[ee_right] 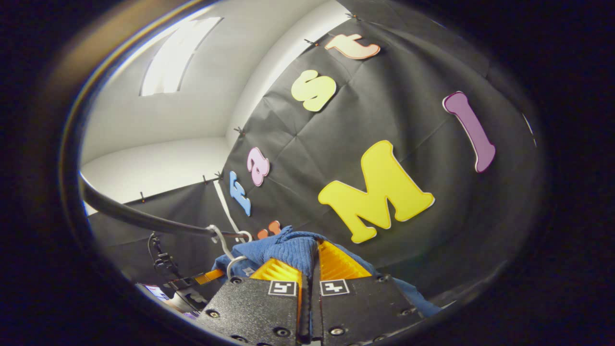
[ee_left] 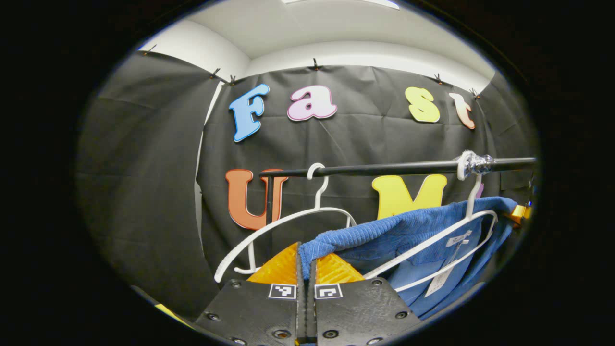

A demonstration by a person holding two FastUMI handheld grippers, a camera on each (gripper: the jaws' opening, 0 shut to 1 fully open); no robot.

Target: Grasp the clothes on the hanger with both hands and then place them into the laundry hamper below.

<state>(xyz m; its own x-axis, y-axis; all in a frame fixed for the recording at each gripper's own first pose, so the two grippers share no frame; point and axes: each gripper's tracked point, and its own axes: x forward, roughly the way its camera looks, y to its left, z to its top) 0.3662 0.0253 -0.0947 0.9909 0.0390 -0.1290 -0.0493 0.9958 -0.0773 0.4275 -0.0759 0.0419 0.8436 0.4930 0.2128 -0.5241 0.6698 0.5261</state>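
left gripper view shows me my left gripper (ee_left: pixel 306 262) with its orange fingers (ee_left: pixel 278 266) clamped on the edge of a blue ribbed garment (ee_left: pixel 413 230). the garment is draped over a white hanger (ee_left: pixel 473 223) hooked on a black rail (ee_left: pixel 384 169). a second white hanger (ee_left: pixel 288 221), bare, hangs beside it. in the right gripper view i see my right gripper (ee_right: pixel 310 264) with its fingers (ee_right: pixel 341 264) pinched on a fold of the same blue cloth (ee_right: pixel 288 250), just below the rail (ee_right: pixel 139 216).
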